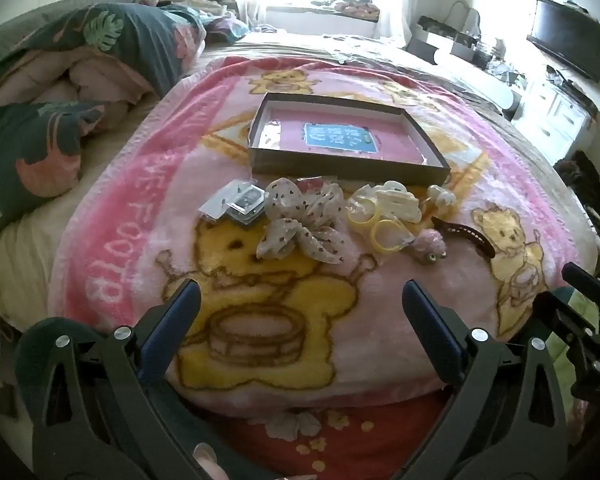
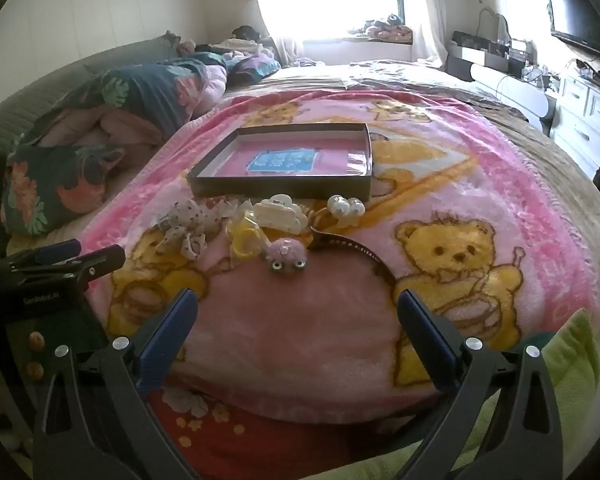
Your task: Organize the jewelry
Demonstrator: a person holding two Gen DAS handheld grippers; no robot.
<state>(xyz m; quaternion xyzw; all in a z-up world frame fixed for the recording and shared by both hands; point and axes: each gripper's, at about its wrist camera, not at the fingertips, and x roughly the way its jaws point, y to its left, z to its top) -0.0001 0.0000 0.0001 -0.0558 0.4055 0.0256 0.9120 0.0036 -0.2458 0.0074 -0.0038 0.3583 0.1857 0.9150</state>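
Jewelry pile: hair pieces and trinkets lie in a loose row on the pink fleece bear-print blanket (image 1: 140, 216) on the bed, just in front of the shallow dark cardboard box with pink lining (image 1: 436, 168).
Left hand-held gripper (image 1: 300, 304): fingers spread wide, nothing between them, hovering short of the row.
Right hand-held gripper (image 2: 298, 308): also spread wide and empty.
Step in hand: probably the first pick; take an outlying piece, such as the dark brown curved headband (image 2: 364, 258), and come down over its thin band so neighbours stay put.
Count: two yellow plastic rings (image 1: 384, 234); one cream claw clip (image 2: 280, 214); one fuzzy pink clip with eyes (image 2: 286, 254); one box; spotted fabric bows (image 1: 300, 220) too tangled to count.
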